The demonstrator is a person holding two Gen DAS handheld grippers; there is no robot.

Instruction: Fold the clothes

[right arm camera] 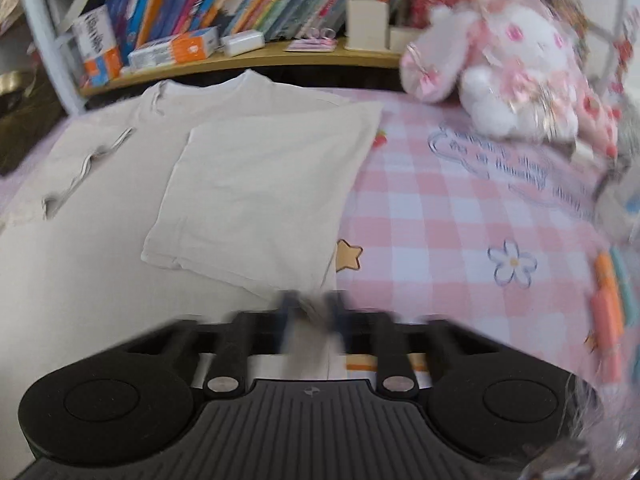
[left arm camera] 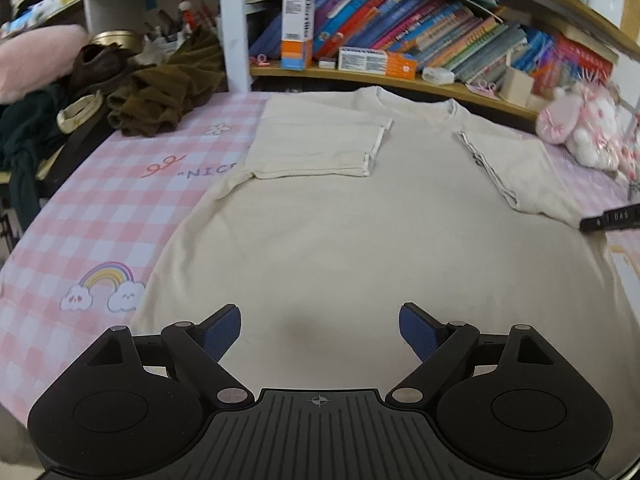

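A cream T-shirt (left arm camera: 320, 224) lies flat on a pink checked sheet (left arm camera: 100, 216), collar towards the bookshelf. Both sleeves are folded inward: the left sleeve (left arm camera: 316, 148) and the right sleeve (left arm camera: 516, 172). My left gripper (left arm camera: 320, 332) hovers open over the shirt's lower middle, nothing between its blue pads (left arm camera: 224, 332). In the blurred right wrist view, my right gripper (right arm camera: 312, 308) sits at the T-shirt's (right arm camera: 100, 280) right side edge, just below the folded sleeve (right arm camera: 260, 200). Its fingers stand close together, with a pinch of cream cloth between them.
A bookshelf (left arm camera: 400, 76) with books and boxes runs along the far side. A pink and white plush toy (right arm camera: 508, 68) sits at the far right. Brown and dark clothes (left arm camera: 160, 92) and a pink pillow (left arm camera: 36, 60) are heaped at the far left.
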